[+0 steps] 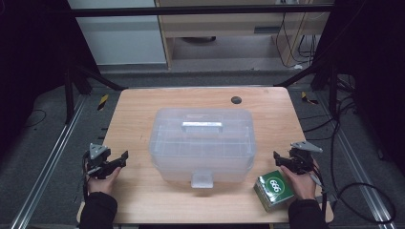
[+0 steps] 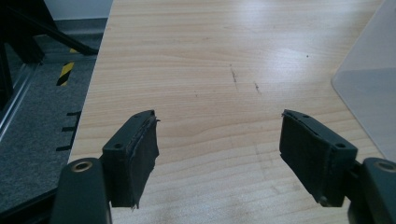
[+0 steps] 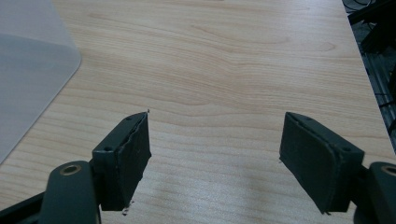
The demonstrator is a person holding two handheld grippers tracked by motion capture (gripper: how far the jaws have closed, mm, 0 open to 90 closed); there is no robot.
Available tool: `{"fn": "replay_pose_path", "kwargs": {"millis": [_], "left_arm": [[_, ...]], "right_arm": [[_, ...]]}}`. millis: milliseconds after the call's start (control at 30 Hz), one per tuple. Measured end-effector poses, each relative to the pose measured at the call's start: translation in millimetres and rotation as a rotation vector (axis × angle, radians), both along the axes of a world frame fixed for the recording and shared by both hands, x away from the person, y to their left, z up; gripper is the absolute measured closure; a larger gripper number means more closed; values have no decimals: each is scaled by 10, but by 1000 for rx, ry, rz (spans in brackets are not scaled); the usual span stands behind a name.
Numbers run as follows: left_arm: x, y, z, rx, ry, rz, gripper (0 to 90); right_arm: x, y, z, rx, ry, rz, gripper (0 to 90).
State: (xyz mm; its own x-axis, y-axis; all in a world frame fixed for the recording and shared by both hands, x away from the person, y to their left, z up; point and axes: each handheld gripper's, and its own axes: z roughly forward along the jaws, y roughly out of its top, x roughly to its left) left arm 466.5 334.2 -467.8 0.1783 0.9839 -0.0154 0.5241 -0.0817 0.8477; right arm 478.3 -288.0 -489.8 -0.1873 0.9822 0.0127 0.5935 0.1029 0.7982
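clear plastic, that's the storage box (image 1: 202, 144), sitting shut in the middle of the wooden table (image 1: 138, 109) with its handle (image 1: 202, 126) on top and a latch (image 1: 201, 180) facing the person. left gripper (image 1: 117, 160) hovers at the table's left edge, well apart from the box, jaws spread wide with nothing between them; its own view shows bare wood between the pads (image 2: 142, 154). right gripper (image 1: 282, 158) sits at the right edge, jaws also wide apart and empty, just beside a green packet (image 1: 273, 190) lying near the front right corner. a corner of the box (image 3: 32, 70) shows at the left in the right gripper view.
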Motion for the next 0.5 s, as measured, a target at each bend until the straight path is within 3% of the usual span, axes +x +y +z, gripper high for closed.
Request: {"fn": "replay_pose_path", "kwargs": {"millis": [200, 500], "left_arm": [[0, 15, 86, -17, -21, -16, 256], [42, 64, 316, -42, -61, -88, 268]], "right_arm": [[-9, 2, 2, -8, -2, 4, 237], [-3, 1, 61, -19, -21, -3, 222]]}}
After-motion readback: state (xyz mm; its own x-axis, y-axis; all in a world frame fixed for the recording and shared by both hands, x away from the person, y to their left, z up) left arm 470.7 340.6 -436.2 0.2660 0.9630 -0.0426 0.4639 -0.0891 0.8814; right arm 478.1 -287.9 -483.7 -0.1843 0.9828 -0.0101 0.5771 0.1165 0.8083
